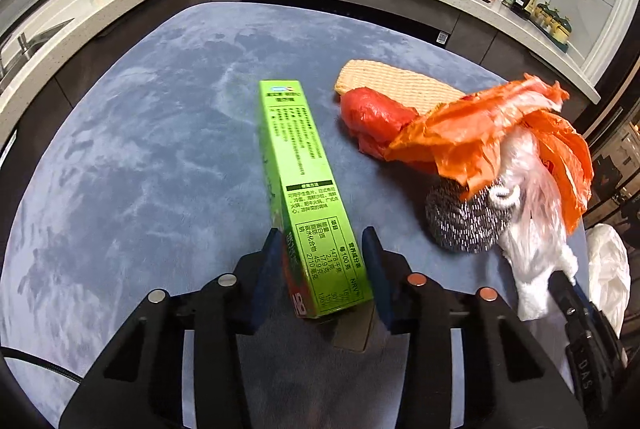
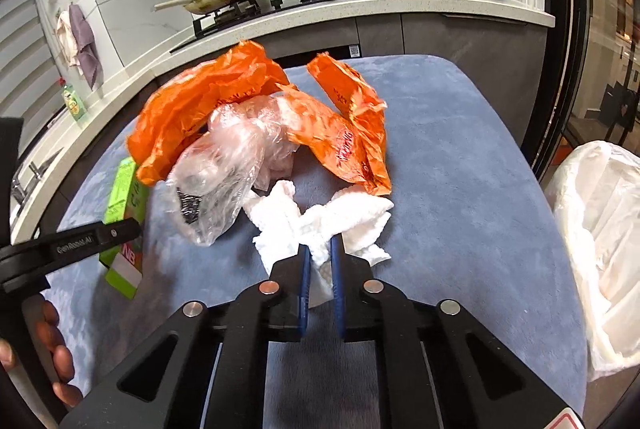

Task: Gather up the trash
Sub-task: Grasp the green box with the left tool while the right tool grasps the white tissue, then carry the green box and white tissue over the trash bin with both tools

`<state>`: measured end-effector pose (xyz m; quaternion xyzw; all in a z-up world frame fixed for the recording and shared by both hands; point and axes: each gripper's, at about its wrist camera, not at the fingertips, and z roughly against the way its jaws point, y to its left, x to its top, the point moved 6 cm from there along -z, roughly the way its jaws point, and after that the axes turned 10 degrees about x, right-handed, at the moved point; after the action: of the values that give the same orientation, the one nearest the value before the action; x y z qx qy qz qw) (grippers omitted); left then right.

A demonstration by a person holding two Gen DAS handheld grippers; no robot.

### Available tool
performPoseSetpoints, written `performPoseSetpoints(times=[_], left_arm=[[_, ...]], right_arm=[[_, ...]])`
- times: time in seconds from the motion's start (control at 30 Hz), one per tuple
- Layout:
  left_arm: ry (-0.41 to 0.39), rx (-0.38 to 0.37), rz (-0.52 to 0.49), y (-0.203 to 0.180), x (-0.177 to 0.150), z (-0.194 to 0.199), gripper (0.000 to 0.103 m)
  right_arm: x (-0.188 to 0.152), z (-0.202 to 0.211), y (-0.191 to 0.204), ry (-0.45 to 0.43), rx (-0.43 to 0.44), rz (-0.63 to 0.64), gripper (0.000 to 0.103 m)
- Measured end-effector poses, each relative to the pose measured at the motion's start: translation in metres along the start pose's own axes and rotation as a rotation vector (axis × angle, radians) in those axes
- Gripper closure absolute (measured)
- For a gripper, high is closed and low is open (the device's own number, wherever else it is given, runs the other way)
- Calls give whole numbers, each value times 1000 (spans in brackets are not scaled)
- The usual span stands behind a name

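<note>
The left gripper [image 1: 326,265] pinches the near end of a long green box [image 1: 298,189], which runs from the lower middle of the frame up toward the center over the blue table cover [image 1: 140,169]. To its right lie a steel scrubber [image 1: 460,223], a red bag [image 1: 374,117], a woven mat [image 1: 396,85] and orange plastic bags [image 1: 480,129]. The right gripper [image 2: 319,255] is pressed together on a crumpled white paper towel [image 2: 320,219] at mid-frame, with a clear plastic bag [image 2: 228,165] just upper left. A white-lined bin [image 2: 600,229] stands at the right edge.
</note>
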<state>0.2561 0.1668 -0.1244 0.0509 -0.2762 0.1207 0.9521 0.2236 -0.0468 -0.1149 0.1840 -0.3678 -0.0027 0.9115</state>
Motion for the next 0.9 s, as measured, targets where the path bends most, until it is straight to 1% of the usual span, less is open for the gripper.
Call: performPoseSetpoints(times=[0.23,0.43,0.57,0.63,0.77,0.9], left_arm=[[-30,6,-9,7,-13,26,68],[-71,-11,-17,4,-19,58,70],[-110,-39,-31,-6,-23,84,70],[-122,-53,-42,-11,-25,95,74],[-148,-90,-75,-28,-34,118,74],[-165,-120,-110,-44,-42,134,75]], right_arm=[[3,36,-1,-53,14,-15,95],[11,77,-3,-127,16,-19,95],[16,101,-10,-170,12,-25,95],[18,111,-14,-188,8,-31,95],[20,135,-26,-228,-1,-49,95],[20,154,-41,-256,-15,-70,95]])
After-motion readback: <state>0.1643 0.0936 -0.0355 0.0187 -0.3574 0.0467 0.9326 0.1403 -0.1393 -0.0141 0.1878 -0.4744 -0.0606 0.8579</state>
